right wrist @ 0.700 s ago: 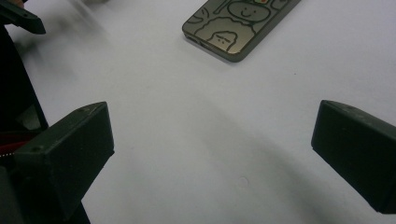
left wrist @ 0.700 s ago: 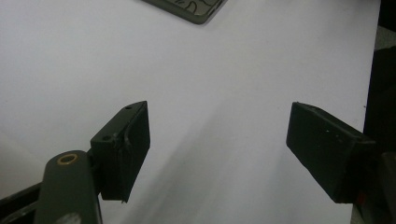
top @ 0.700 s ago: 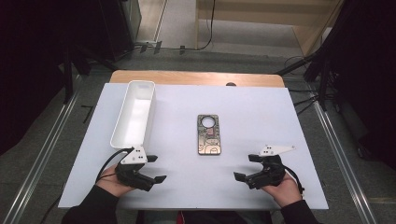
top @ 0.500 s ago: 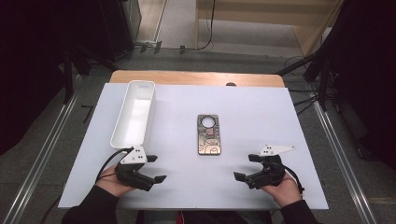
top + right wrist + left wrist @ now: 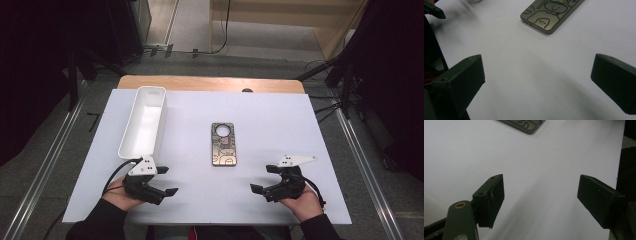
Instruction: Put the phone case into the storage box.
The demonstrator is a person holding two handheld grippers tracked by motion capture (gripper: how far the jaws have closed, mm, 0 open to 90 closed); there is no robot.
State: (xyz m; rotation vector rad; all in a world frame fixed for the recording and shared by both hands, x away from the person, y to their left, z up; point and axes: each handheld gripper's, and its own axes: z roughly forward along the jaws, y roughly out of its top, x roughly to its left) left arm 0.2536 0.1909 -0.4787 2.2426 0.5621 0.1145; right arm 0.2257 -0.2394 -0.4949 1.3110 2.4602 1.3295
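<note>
A phone (image 5: 223, 144) with a drawn cartoon case lies flat, back up, in the middle of the white table (image 5: 260, 115). Its near corner shows at the top of the left gripper view (image 5: 524, 124), and its lower end at the top of the right gripper view (image 5: 550, 15). My left gripper (image 5: 164, 181) rests open near the front left edge, held by a hand, with nothing between its jaws (image 5: 540, 200). My right gripper (image 5: 264, 178) rests open near the front right, also with bare table between its jaws (image 5: 537, 82). Both point inward toward the phone.
A long white empty tray (image 5: 144, 121) stands at the left, running away from me, its near end just beyond the left gripper. A wooden strip (image 5: 210, 83) edges the table's far side. Dark racks and cables surround the table.
</note>
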